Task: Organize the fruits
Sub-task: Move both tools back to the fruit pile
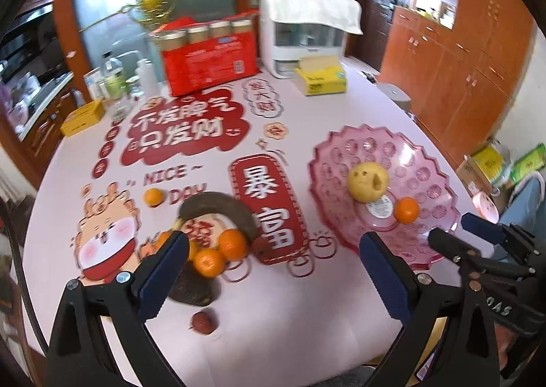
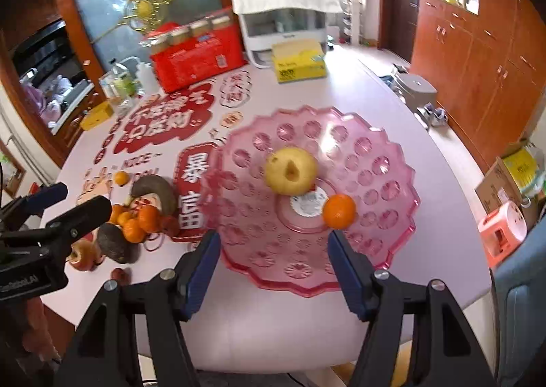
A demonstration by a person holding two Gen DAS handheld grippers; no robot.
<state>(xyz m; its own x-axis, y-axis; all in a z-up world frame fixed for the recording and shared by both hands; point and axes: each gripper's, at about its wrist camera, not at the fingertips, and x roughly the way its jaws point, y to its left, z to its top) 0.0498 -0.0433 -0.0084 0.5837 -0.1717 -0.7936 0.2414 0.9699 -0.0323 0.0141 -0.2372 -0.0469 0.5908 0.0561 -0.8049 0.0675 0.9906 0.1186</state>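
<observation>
Two fruits — pear (image 2: 290, 170), tangerine (image 2: 339, 211) — on plate (image 2: 385, 240).

The left claw's (image 1: 273, 260) blue finger (image 1: 163, 271) covers part of the dark avocado (image 1: 191, 288) and one orange (image 1: 162, 240) of the cluster. In the right wrist view the red apple (image 2: 82, 255) is half hidden behind the left claw's black body. The jars (image 1: 208, 32) at the tabletop's (image 1: 273, 318) far edge are blurred, labels unreadable. The person's leg (image 1: 525, 202) is cut by the frame edge.
</observation>
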